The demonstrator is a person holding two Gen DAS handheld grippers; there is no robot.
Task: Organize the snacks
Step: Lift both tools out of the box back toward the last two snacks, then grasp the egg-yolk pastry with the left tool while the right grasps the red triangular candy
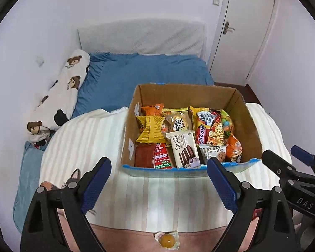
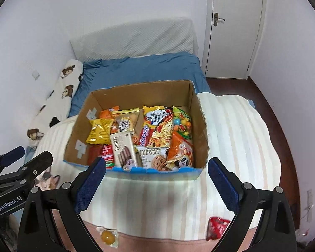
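Observation:
An open cardboard box (image 1: 250, 130) (image 2: 199, 126) stands on a striped white blanket (image 1: 90, 138) (image 2: 237, 130) on the bed, packed with several snack packets: a yellow bag (image 1: 150, 129), a white Franzzi wafer pack (image 1: 184, 149) and an orange packet (image 2: 179, 149). My left gripper (image 1: 158, 168) hovers open in front of the box's near rim with nothing between its fingers. My right gripper (image 2: 156, 168) is open too, just before the same rim. A clear-wrapped yellow candy (image 1: 167, 240) (image 2: 107, 235) lies near me, and a red packet (image 2: 217, 226) sits on the blanket at the right.
A blue sheet (image 1: 149, 69) covers the bed beyond the box, with a bear-print pillow (image 1: 63, 96) along the left wall and a white headboard cushion (image 1: 140, 37) behind. A white door (image 2: 237, 25) and dark floor (image 2: 273, 113) lie to the right.

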